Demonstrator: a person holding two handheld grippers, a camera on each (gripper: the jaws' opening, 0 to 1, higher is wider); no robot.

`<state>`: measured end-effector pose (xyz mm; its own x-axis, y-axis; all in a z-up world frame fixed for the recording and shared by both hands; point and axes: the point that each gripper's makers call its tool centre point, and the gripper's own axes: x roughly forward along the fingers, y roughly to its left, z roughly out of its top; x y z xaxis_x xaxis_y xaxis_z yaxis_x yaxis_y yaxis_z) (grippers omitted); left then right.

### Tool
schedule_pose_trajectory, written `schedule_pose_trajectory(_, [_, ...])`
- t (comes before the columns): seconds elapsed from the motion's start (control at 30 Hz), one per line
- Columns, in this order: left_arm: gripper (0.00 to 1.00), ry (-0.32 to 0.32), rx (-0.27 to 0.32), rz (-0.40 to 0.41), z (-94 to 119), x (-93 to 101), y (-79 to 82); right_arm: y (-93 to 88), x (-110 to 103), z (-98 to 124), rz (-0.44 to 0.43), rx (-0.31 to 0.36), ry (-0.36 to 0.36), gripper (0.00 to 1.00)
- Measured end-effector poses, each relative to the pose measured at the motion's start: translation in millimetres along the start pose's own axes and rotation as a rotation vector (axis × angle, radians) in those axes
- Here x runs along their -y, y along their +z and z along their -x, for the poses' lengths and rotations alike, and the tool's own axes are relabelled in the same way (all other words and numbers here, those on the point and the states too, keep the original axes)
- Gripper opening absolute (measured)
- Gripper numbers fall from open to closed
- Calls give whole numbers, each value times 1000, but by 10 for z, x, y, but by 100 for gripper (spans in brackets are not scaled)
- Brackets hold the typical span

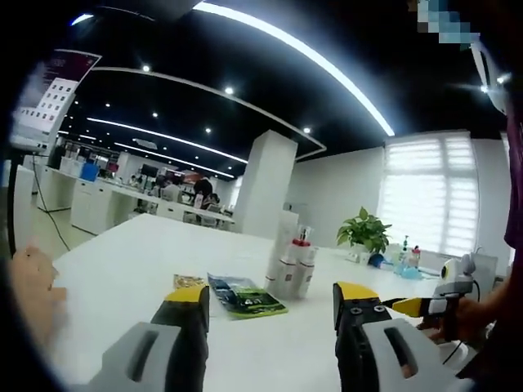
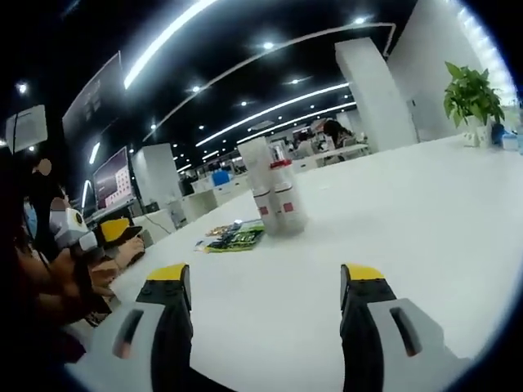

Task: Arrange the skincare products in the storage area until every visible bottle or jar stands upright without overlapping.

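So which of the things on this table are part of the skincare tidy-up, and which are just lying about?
Job:
- white bottles, clustered upright mid-table
- left gripper, open, holding nothing
- right gripper, open, holding nothing

Lying about:
- green packet, flat on the white table beside the bottles
- small yellowish packet next to it
- potted plant at the far edge
- blue items near the plant
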<state>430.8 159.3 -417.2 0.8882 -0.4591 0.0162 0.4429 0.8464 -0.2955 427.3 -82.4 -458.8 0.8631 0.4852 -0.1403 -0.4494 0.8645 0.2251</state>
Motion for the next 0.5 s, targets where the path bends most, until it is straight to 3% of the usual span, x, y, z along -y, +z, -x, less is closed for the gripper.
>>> schedule_pose_trajectory(0.17, [65, -14, -50, 10, 6, 55, -166, 169, -58, -64, 50, 63, -18, 76])
schedule_pose_trajectory(0.23, [66, -13, -74, -21, -1, 78, -243, 197, -24, -123, 105, 75, -61, 79])
schedule_pose_trajectory(0.5, [67, 8, -62, -33, -57, 62, -202, 230, 14, -378, 20, 81, -74, 80])
